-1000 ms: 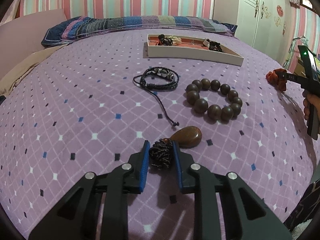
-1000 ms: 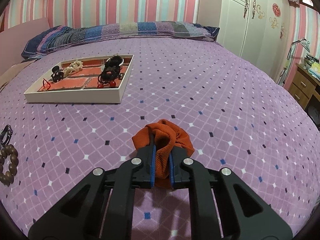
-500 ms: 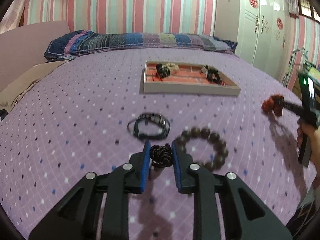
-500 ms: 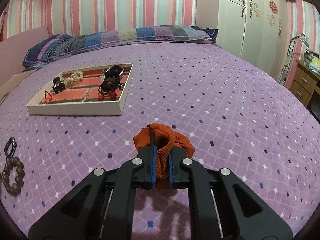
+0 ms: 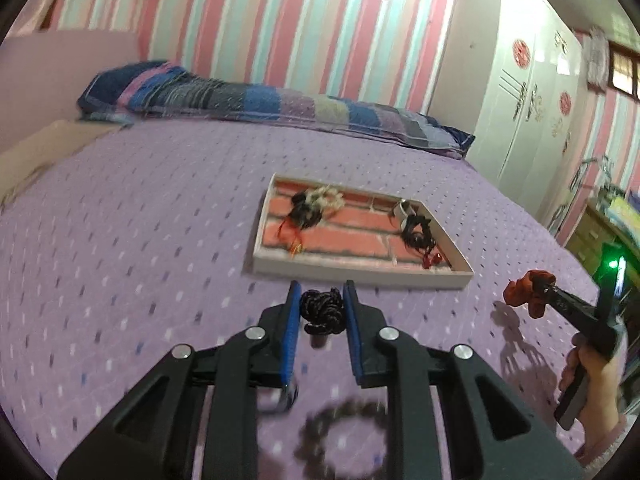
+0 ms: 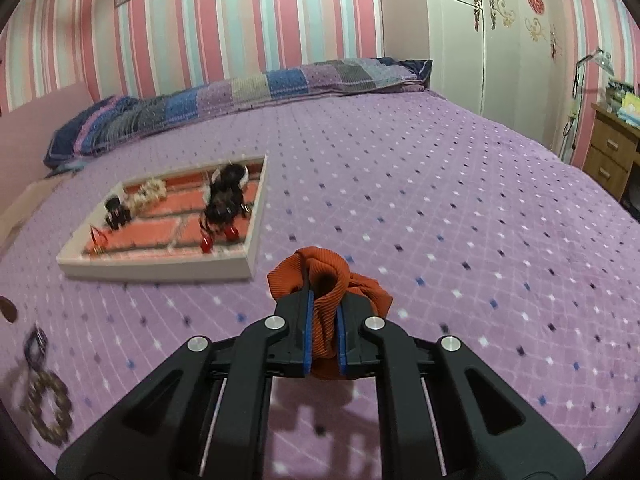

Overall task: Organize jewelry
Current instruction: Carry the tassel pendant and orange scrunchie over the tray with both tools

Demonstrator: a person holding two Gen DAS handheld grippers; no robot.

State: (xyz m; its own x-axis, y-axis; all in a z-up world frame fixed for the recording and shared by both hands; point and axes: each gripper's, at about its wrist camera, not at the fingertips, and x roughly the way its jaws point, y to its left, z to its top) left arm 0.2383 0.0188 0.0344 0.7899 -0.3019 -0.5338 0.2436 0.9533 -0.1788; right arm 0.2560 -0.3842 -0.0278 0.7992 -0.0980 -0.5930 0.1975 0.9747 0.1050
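My left gripper (image 5: 321, 294) is shut on a dark braided cord knot (image 5: 322, 312) and hangs above the purple bed, just short of the white jewelry tray (image 5: 360, 272). Whatever hangs under the knot is hidden. The tray (image 6: 160, 270) has a brick-pattern floor and holds several dark and pale pieces. My right gripper (image 6: 323, 300) is shut on an orange scrunchie (image 6: 324, 276), to the right of the tray. It also shows at the right of the left wrist view, with the scrunchie (image 5: 520, 290). A brown bead bracelet (image 5: 308, 432) and a black bracelet (image 5: 280, 400) lie blurred below my left gripper.
The bead bracelet (image 6: 64, 396) and black bracelet (image 6: 36, 344) lie near the bed's front left. A striped pillow (image 5: 280, 108) runs along the far edge. A white wardrobe (image 6: 500, 40) and a wooden drawer unit (image 6: 608, 152) stand at the right. A hand (image 5: 592, 376) holds the right gripper.
My left gripper has risen off the bed with the cord knot and moved toward the tray; the two bracelets now lie beneath it. The right gripper has edged up with the scrunchie.
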